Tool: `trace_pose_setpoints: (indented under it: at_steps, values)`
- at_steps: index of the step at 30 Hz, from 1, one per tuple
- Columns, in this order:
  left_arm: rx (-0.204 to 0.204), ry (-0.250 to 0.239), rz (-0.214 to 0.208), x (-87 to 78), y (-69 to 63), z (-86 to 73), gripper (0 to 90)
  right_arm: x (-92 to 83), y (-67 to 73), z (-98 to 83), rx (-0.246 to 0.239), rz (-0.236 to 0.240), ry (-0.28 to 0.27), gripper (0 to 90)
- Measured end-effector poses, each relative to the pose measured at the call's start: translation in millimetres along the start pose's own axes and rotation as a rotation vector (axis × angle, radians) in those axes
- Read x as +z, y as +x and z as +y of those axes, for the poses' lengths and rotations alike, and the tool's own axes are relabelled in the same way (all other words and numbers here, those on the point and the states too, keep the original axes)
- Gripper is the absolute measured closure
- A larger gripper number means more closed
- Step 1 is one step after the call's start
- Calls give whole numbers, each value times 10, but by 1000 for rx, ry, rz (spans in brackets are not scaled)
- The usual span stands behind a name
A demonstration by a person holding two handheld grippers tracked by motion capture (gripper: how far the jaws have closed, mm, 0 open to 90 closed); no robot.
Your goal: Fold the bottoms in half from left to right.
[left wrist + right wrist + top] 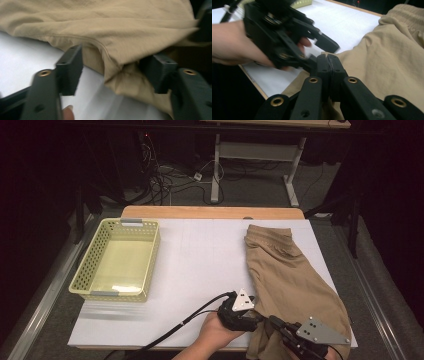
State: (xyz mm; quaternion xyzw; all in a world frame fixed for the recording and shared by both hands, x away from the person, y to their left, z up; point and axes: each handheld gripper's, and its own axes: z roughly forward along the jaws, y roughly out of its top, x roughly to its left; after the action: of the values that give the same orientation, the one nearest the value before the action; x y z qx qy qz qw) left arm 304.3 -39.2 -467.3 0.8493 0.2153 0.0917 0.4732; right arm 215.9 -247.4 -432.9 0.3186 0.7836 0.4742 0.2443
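White paper covers the worktop (200, 270), with a dark room of cables and desk legs beyond its far edge. At about four o'clock on that sheet lie the tan woven-cotton trousers (290, 275), folded lengthwise, elastic waistband toward one o'clock, hem end spilling over the near edge. Well apart at nine o'clock stands the pale yellow perforated plastic basket (85, 265), with nothing visible inside it.

Your right hand-held gripper (327, 62) has its jaws pressed together on the near hem; in the right gripper view the cloth comes out just below the tips, so you are pinching one corner of the trousers. Keep that pinch firm and steady, since it anchors the fold.

Your left hand-held gripper (112, 68) sits just beside it at six o'clock, jaws partly spread, with a bunched ridge of the tan hem (125, 75) between them. The left gripper view shows the fabric touching the right-hand pad while the left-hand pad stands clear of it, so the grip is not yet made. Slide a little deeper before you close, so that you catch every layer of the hem and not just the top fold. Close squarely on the seam, where the cloth is thickest and least likely to slip. Keep the two grippers apart enough that the edge is taut between them when you lift.
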Motion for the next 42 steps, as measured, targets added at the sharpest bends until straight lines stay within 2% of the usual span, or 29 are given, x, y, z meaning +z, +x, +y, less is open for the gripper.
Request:
trace_pose_setpoints:
  at_steps: [3,7,11,15,22,29,32,34,37,42]
  values:
    - [26,-12,46,8,-9,9,445,15,23,-5,-1,11,3,896]
    - [67,29,95,-49,23,-31,563,63,49,-43,7,38,19,866]
    - [59,68,115,-133,105,-127,634,144,105,-109,10,76,61,771]
    - [46,110,132,-238,176,-224,634,202,168,-165,-1,96,96,737]
    - [48,158,149,-276,195,-300,629,297,311,-235,-26,131,139,719]
    - [25,212,144,-313,227,-337,650,431,501,-257,-64,166,172,681]
    - [-41,209,99,-355,290,-369,667,490,554,-273,-70,162,187,643]
    - [-61,202,74,-366,318,-382,700,528,573,-273,-77,154,188,620]
    - [-52,202,63,-362,313,-389,744,566,581,-278,-83,136,190,614]
    - [-27,202,68,-361,286,-396,798,593,598,-309,-90,125,209,655]
